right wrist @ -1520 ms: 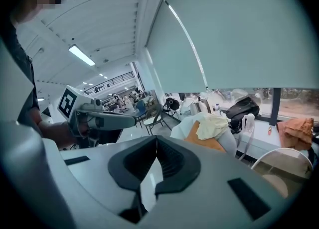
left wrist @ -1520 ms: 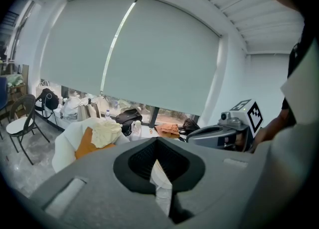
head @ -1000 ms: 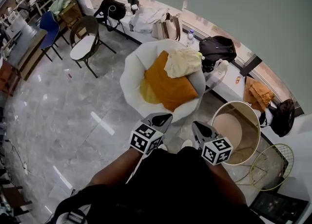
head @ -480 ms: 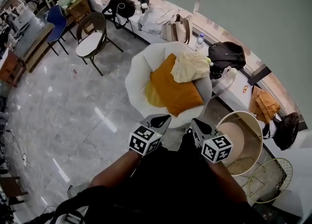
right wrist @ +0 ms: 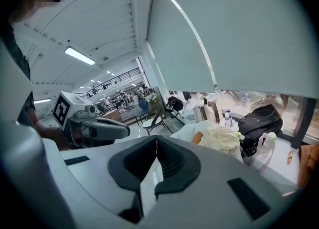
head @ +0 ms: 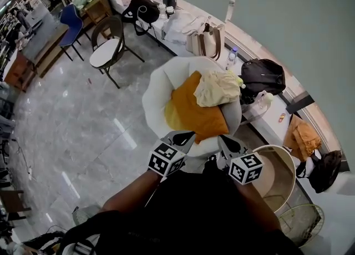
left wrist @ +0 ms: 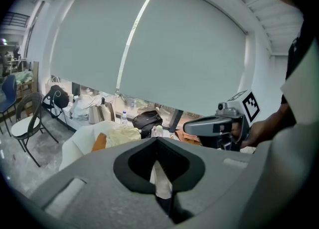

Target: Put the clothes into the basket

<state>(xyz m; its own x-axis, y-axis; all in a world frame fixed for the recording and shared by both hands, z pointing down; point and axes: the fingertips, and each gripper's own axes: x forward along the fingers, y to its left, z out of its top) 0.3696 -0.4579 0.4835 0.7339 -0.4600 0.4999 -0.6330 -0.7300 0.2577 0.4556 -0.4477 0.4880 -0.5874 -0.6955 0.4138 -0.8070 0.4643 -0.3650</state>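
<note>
A: Claw state?
B: Left gripper (left wrist: pixel 157 141) is clenched with nothing in it. Right gripper (right wrist: pixel 156 139) is the same. They're side by side, short of the white chair's (head: pixel 154 90) near rim.
A: Clothes?
B: Pale yellow garment (head: pixel 217 87) lies on the orange cloth (head: pixel 194 114), both in the chair seat. The basket (head: pixel 277 179) is near right of the chair and shows only in the head view. The gripper views show the black bag (right wrist: pixel 259 121) side-on, just right of the garment.
A: Room?
B: Open floor (head: pixel 72 132) on the left. The right is tight: ledge (head: pixel 272 123), basket, wire basket (head: pixel 302 223).

Bright even light, floor (head: pixel 66 121) glare, fisheye-warped dark edges
</note>
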